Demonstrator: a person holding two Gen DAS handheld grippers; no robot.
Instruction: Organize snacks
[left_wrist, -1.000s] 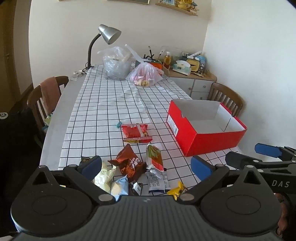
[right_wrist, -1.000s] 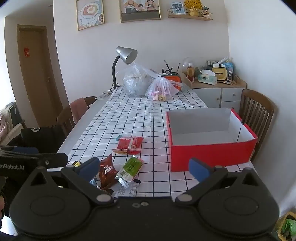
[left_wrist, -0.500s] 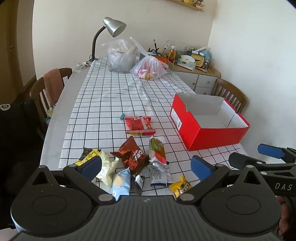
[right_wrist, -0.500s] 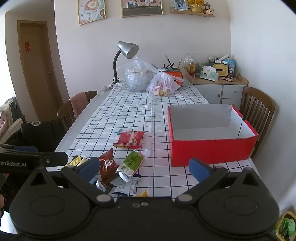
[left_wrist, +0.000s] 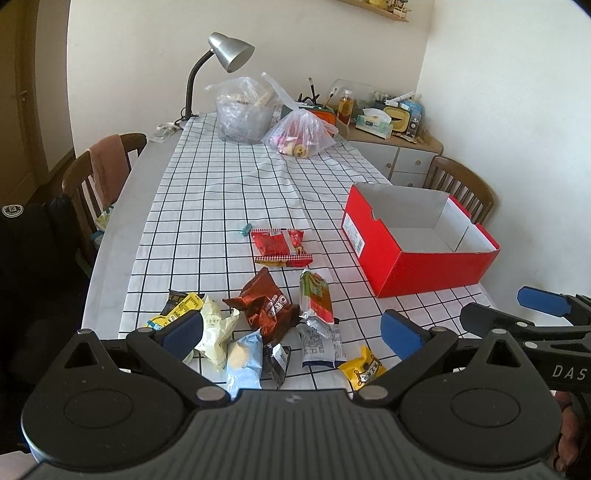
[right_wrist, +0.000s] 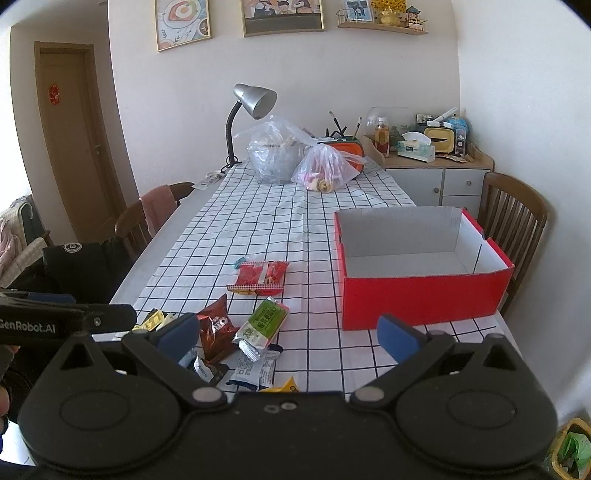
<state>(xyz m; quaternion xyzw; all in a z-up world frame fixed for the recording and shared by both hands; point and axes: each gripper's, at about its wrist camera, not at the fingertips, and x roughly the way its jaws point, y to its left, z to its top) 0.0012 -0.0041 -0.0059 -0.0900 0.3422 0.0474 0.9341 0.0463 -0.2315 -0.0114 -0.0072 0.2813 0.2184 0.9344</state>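
Several snack packets lie in a loose pile near the table's front edge: a brown Oreo bag (left_wrist: 267, 308) (right_wrist: 216, 328), a green and red bar (left_wrist: 314, 299) (right_wrist: 264, 325), a pale blue packet (left_wrist: 243, 360), a cream packet (left_wrist: 214, 326), a yellow packet (left_wrist: 364, 369) and a red packet (left_wrist: 280, 245) (right_wrist: 262, 277) farther back. An open red box (left_wrist: 424, 273) (right_wrist: 424, 299) with a white, bare inside stands to the right. My left gripper (left_wrist: 291, 332) hovers open above the pile. My right gripper (right_wrist: 288, 330) is open too, holding nothing, in front of the box.
The checked tablecloth (left_wrist: 221, 192) runs to the far end, where two plastic bags (left_wrist: 303, 133) and a desk lamp (left_wrist: 225, 55) stand. Wooden chairs (left_wrist: 107, 166) (right_wrist: 517, 218) flank the table. A cabinet (right_wrist: 436, 173) with clutter sits at the back right. A black jacket (right_wrist: 74, 262) hangs at the left.
Both grippers have drawn back and up from the table, so more of the snack pile shows in front. No packet has moved, and both stay open.
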